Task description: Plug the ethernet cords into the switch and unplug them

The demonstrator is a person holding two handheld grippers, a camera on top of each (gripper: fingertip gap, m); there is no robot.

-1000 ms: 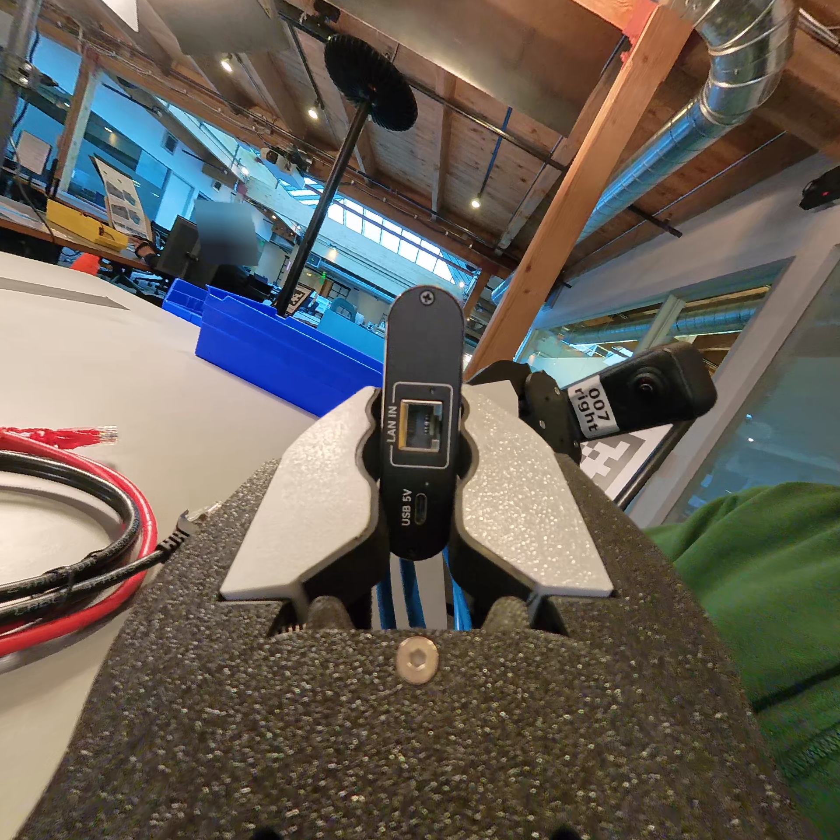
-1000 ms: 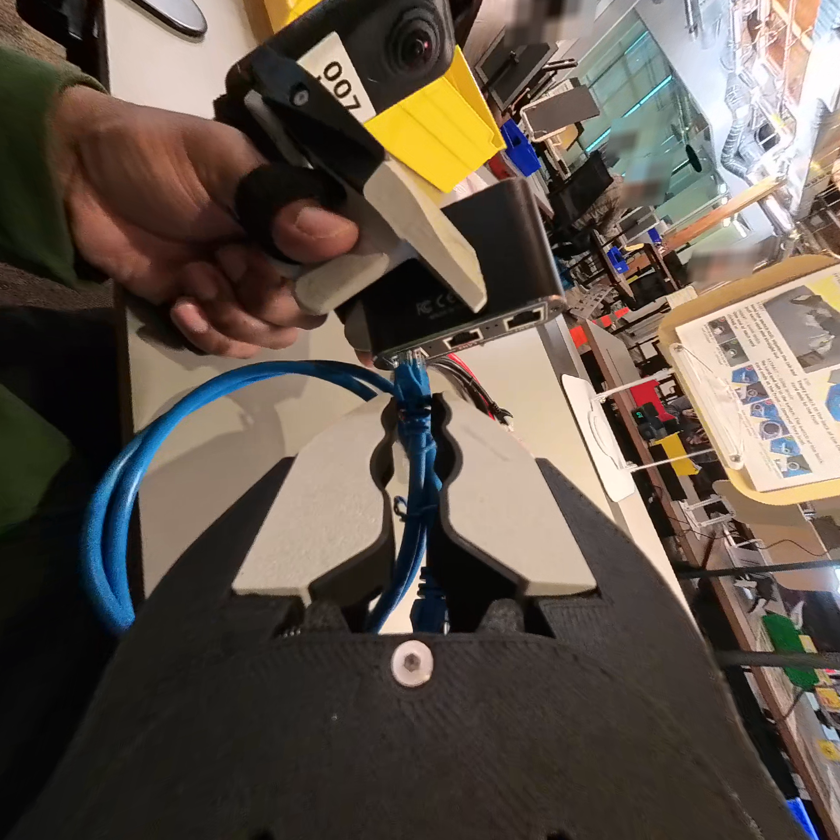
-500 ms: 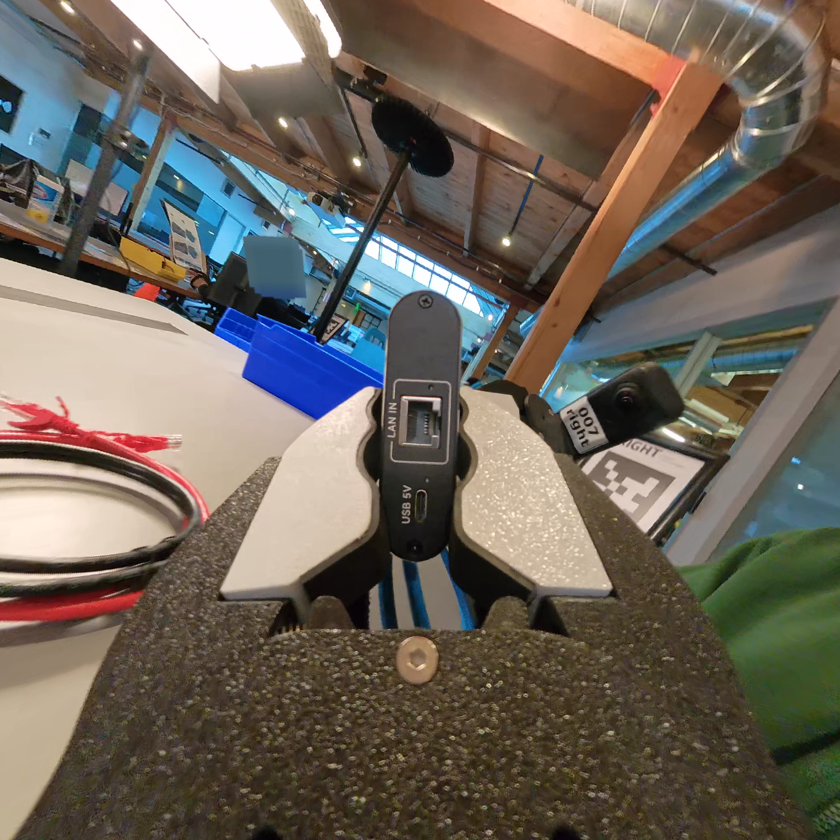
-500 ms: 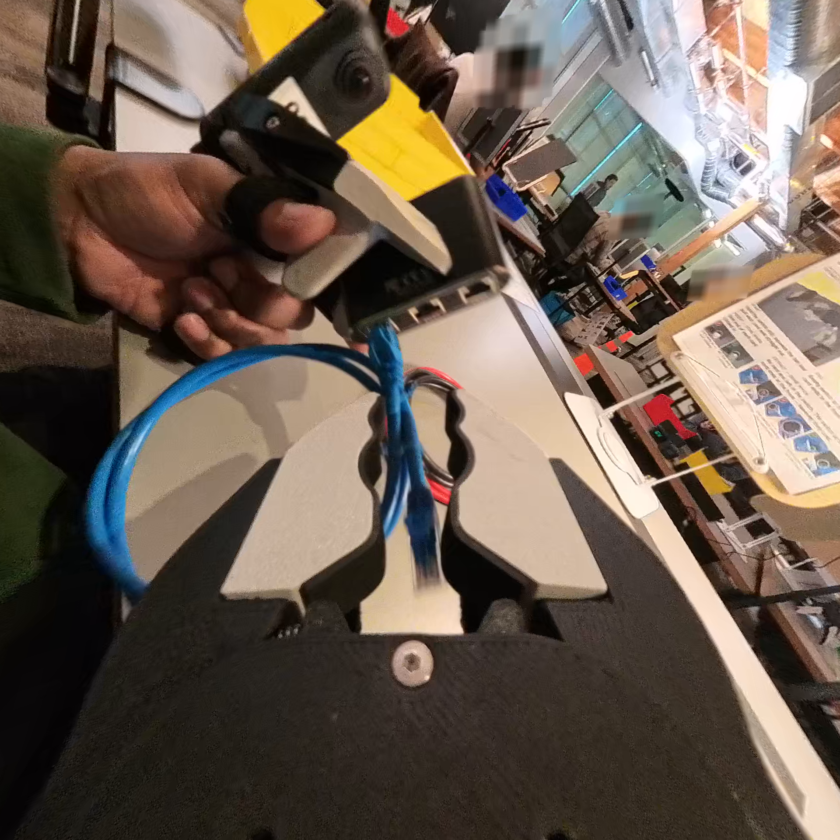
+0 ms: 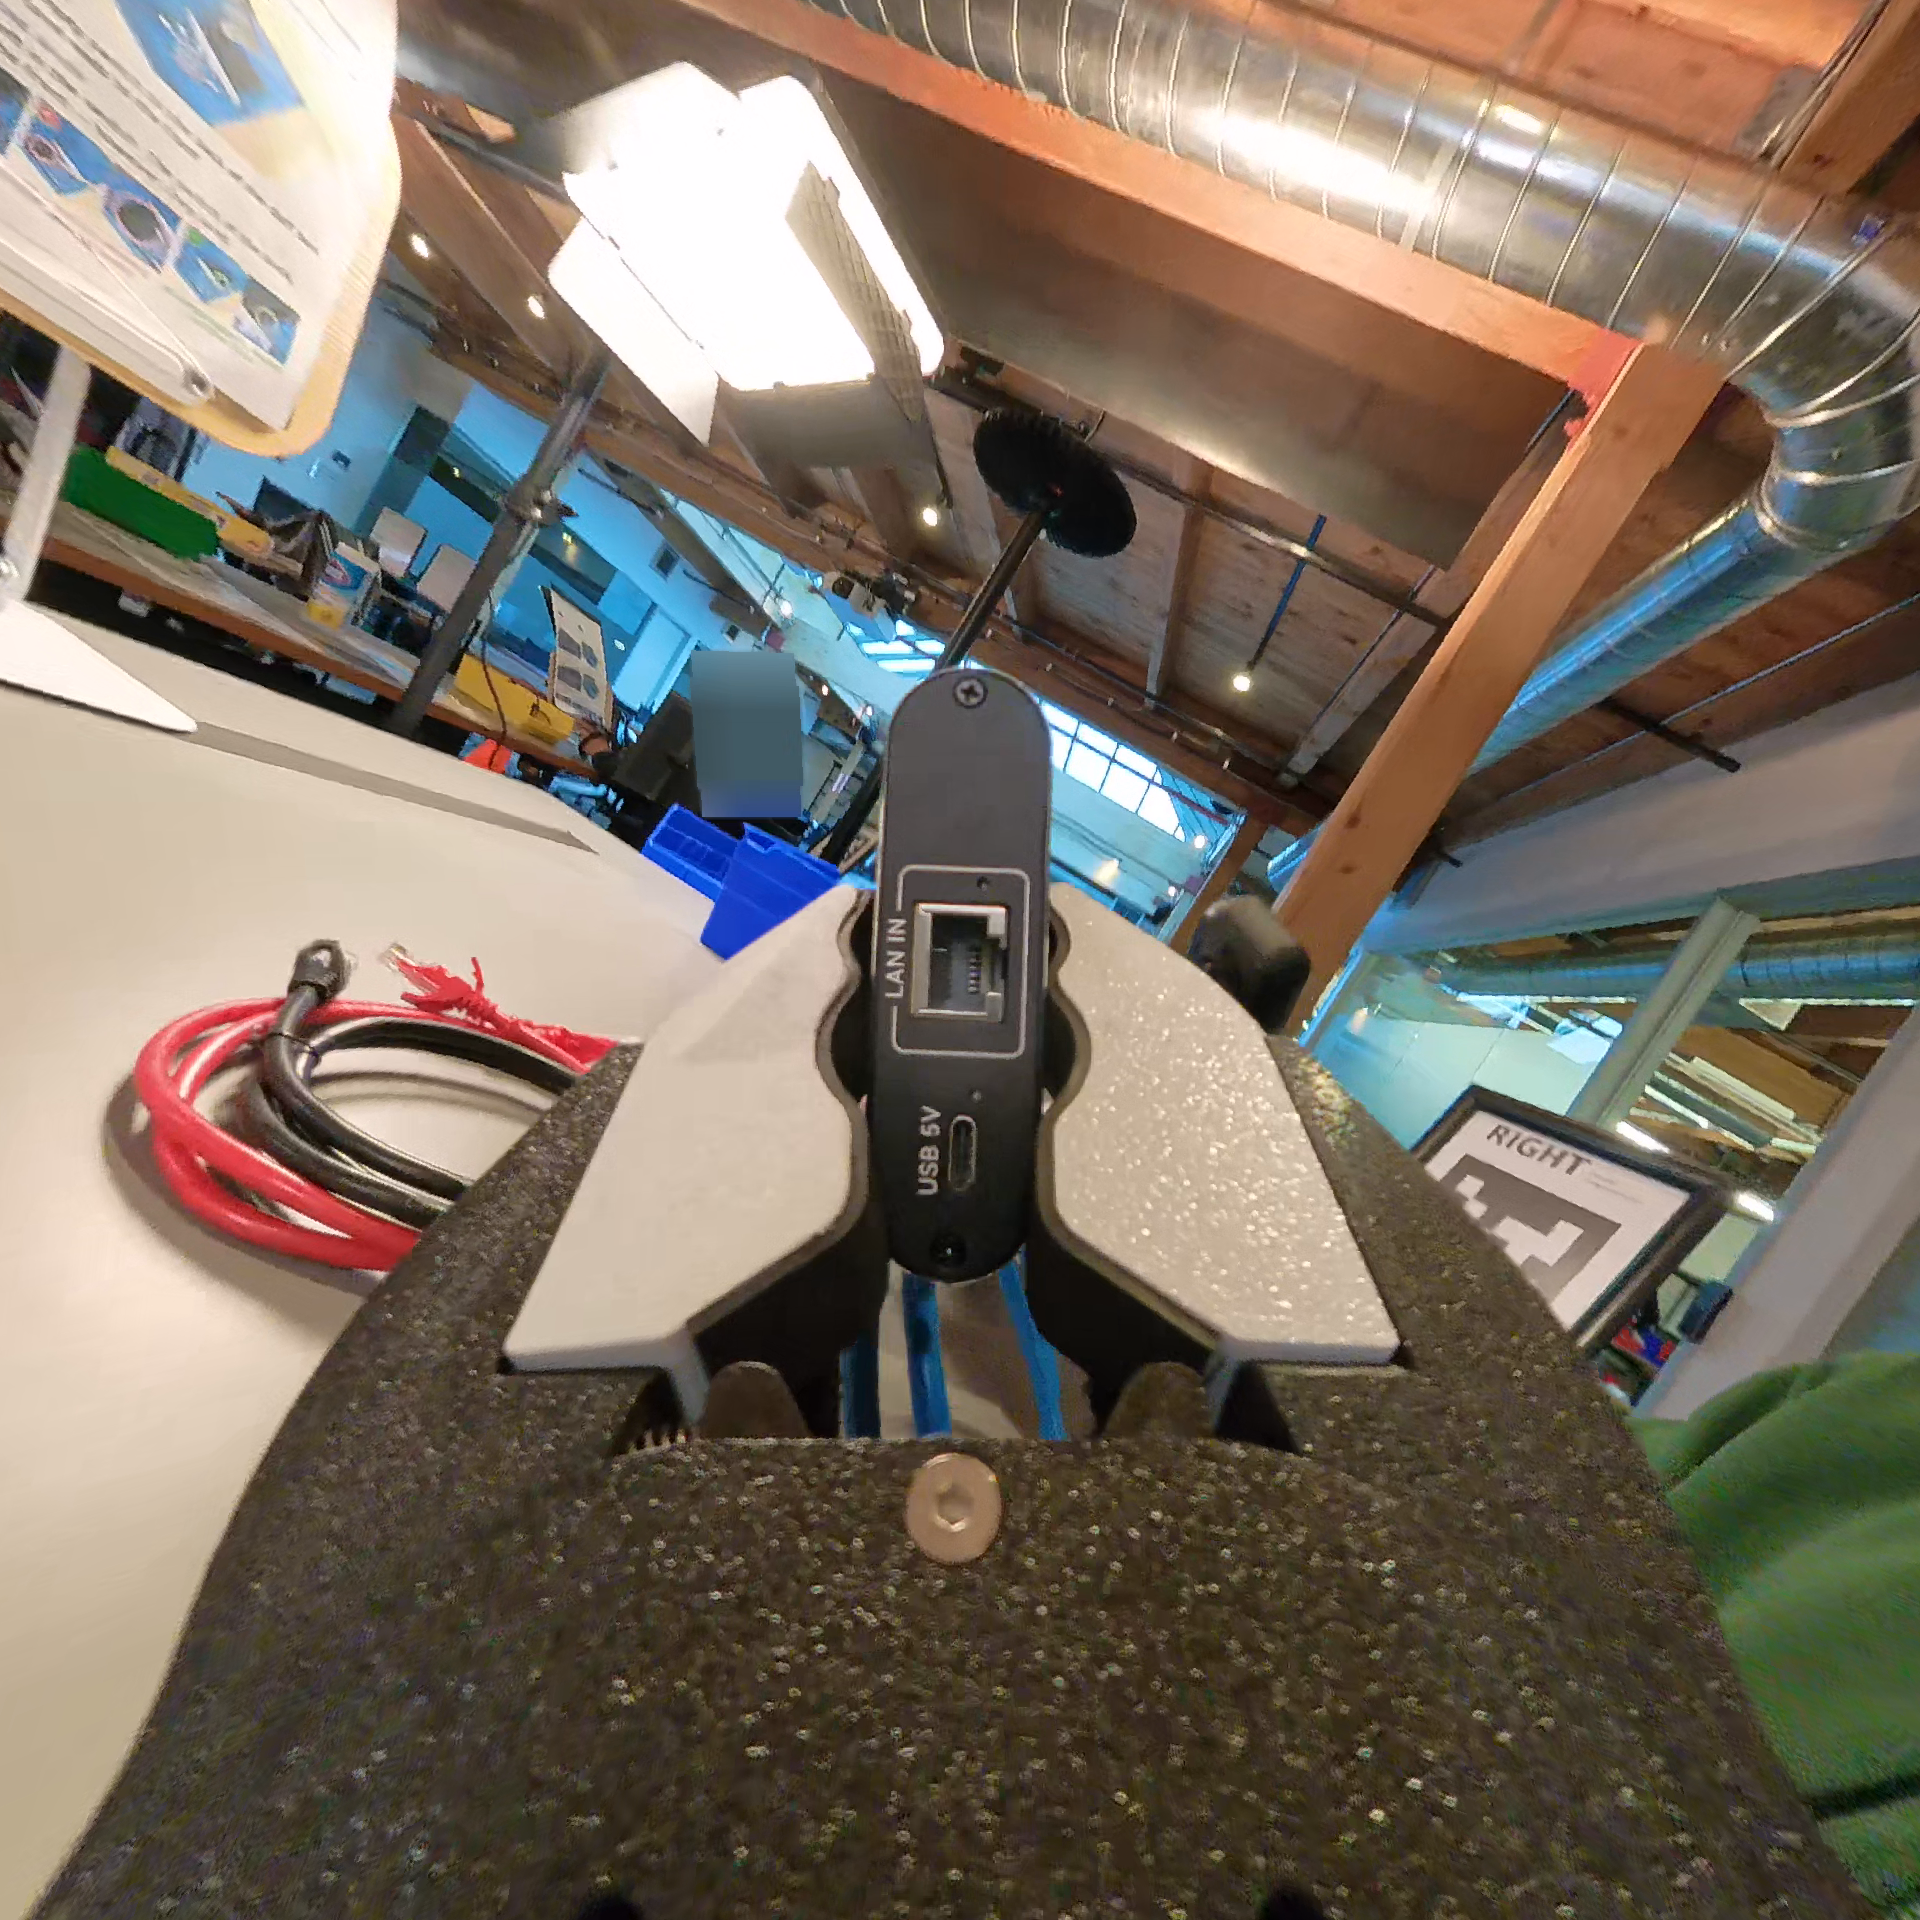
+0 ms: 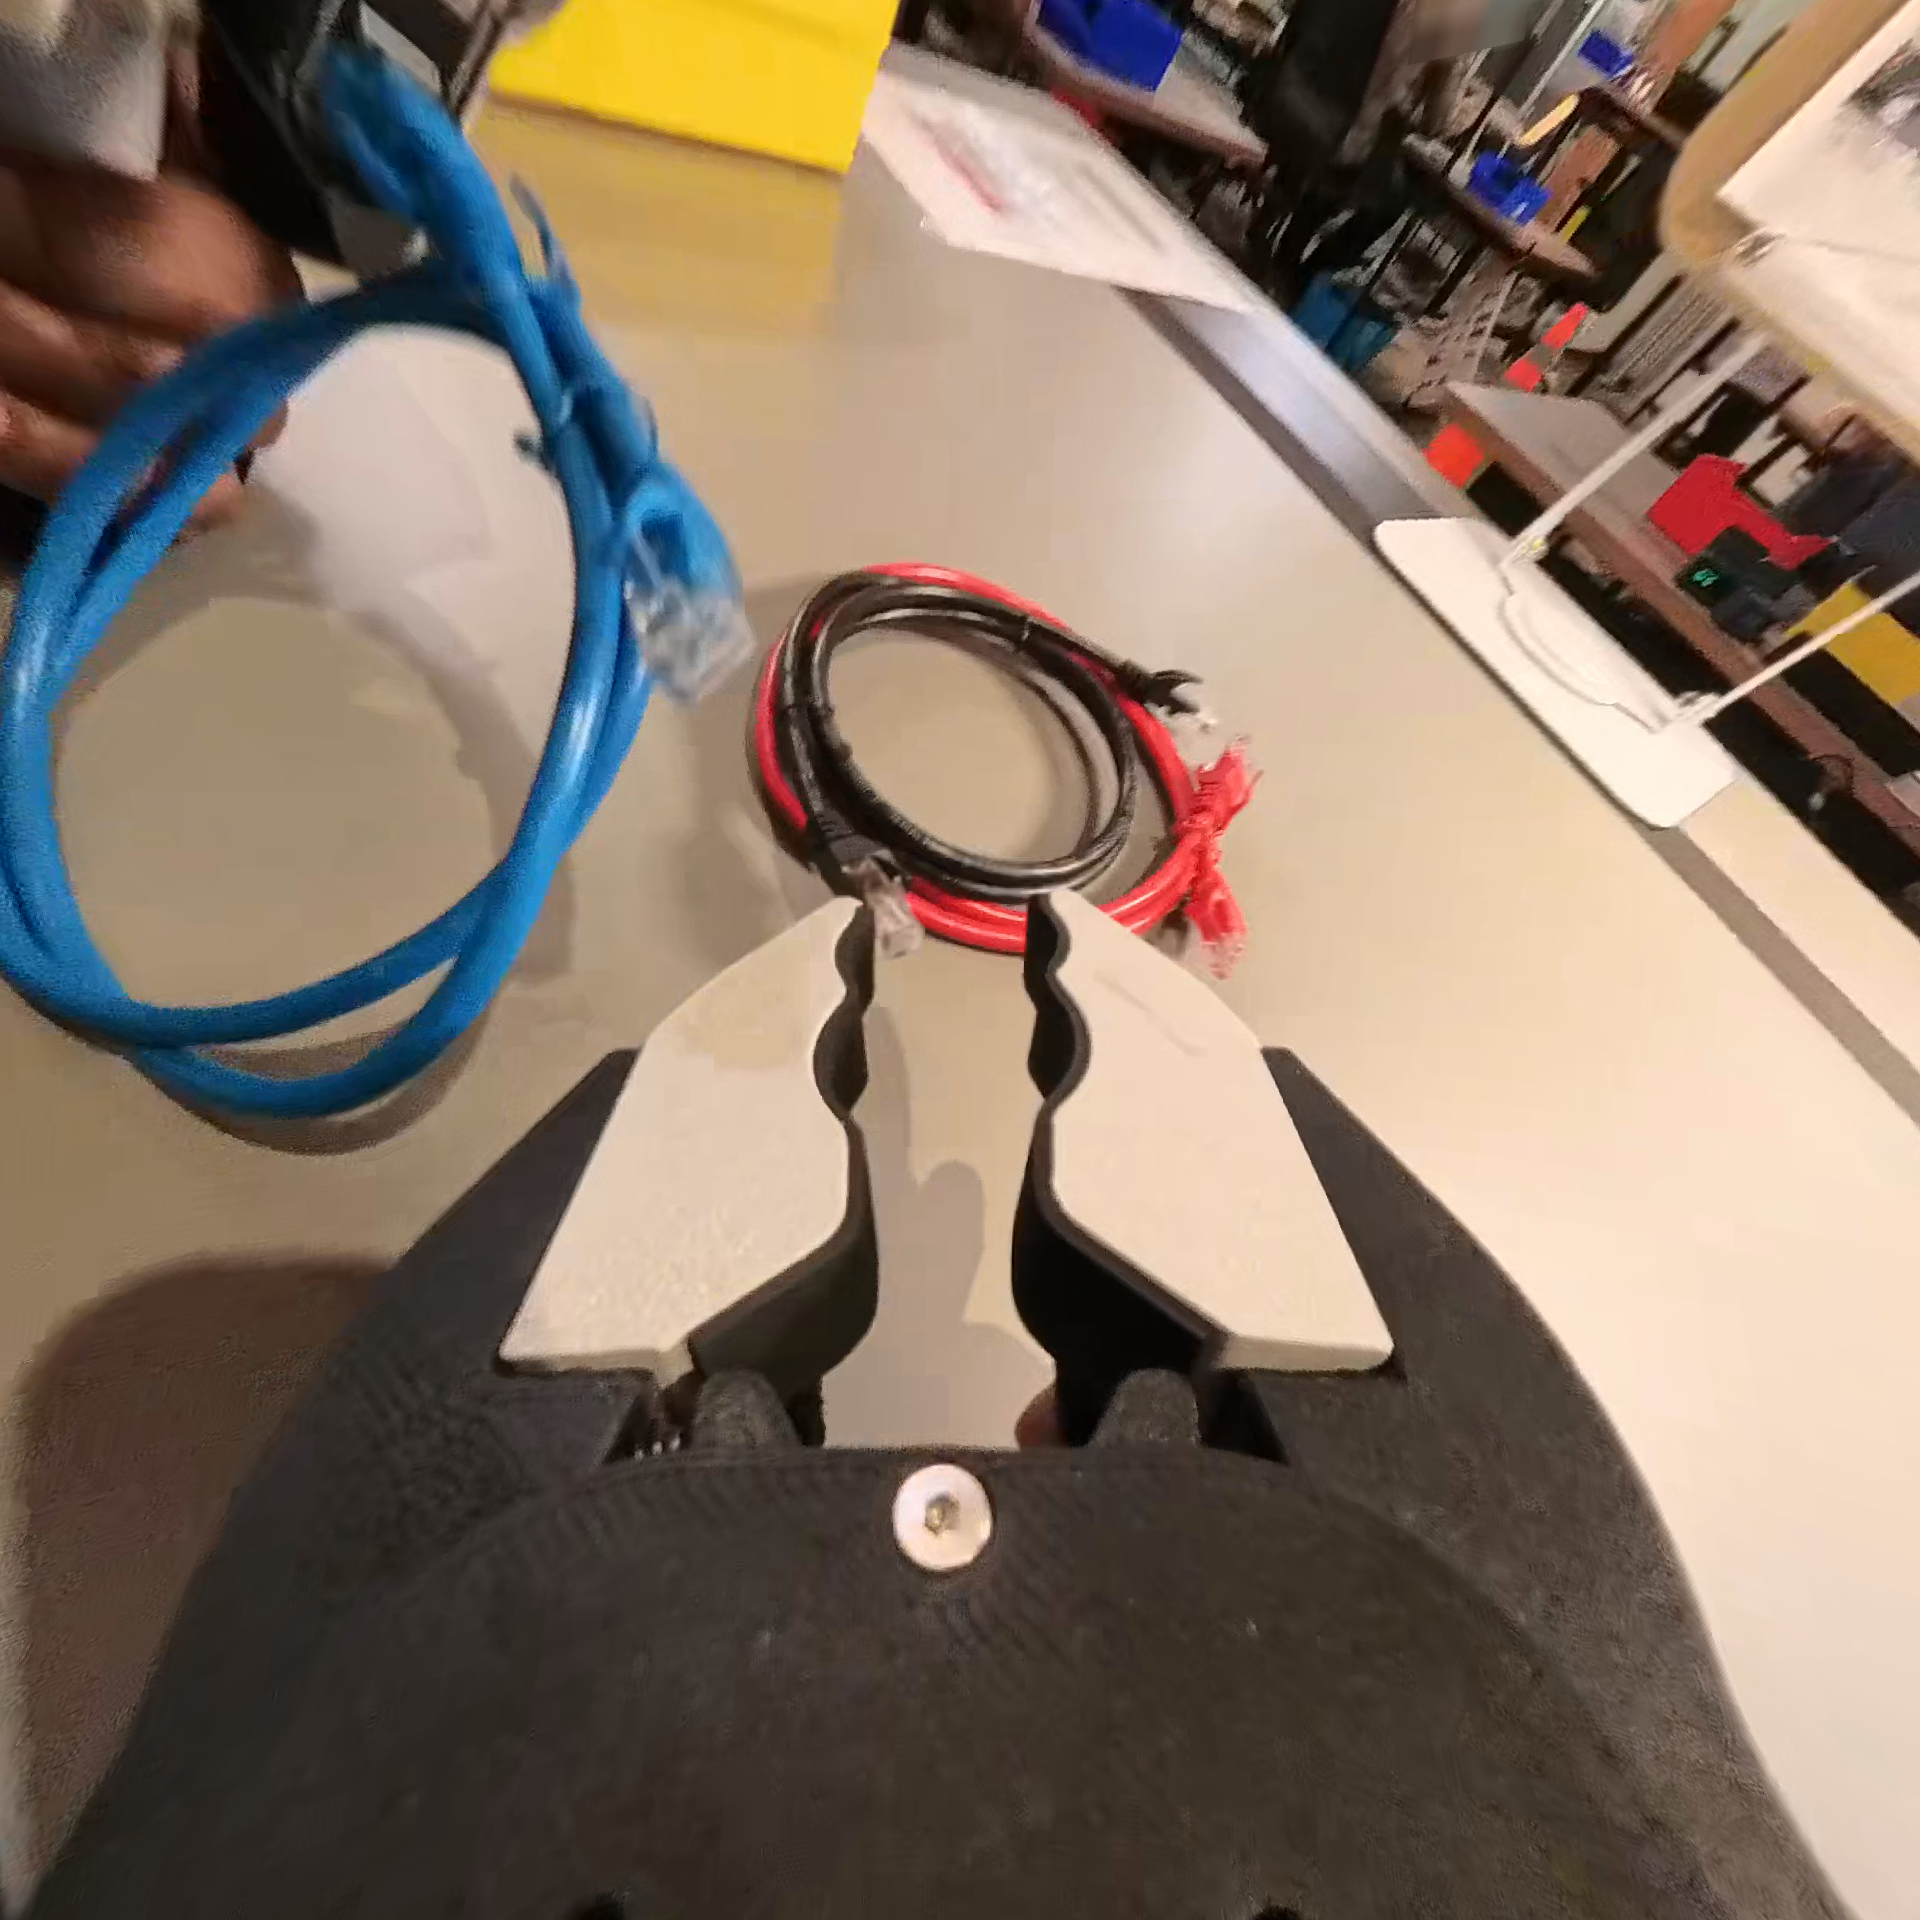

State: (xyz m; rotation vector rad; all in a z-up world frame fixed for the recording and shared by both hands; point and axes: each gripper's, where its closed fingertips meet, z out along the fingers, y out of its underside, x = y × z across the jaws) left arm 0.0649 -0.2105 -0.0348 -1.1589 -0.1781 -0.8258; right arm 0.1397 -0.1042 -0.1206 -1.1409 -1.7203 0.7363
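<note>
Left wrist view: the left gripper (image 5: 961,1023) is clamped on the switch (image 5: 961,966), a slim black box held upright between the two grey fingers (image 5: 727,1122). The end face of the switch points at the camera and carries one empty network port above a smaller slot. Strands of the blue cord (image 5: 925,1351) hang below the switch, between the finger bases. On the grey table (image 5: 208,852), to the left of the gripper, a red cord (image 5: 208,1174) and a black cord (image 5: 343,1101) lie coiled together. A blue bin (image 5: 748,883) stands farther back on the table. A green sleeve (image 5: 1808,1538) fills the lower right edge.

Right wrist view: the right gripper (image 6: 951,935) is released, its fingers (image 6: 1174,1143) apart and holding nothing; bare table (image 6: 1455,1039) shows through the gap. The blue cord (image 6: 312,727) hangs in a loop at upper left, blurred, with one clear-tipped plug (image 6: 686,613) dangling free. Its upper end runs up toward a hand (image 6: 94,312) at the left edge; the switch itself cannot be made out here. The red cord (image 6: 1164,883) and black cord (image 6: 966,852) lie in a ring on the table just beyond the fingertips, with one clear plug of the black cord next to the left fingertip. A yellow bin (image 6: 707,73) stands at the far edge of the table.
</note>
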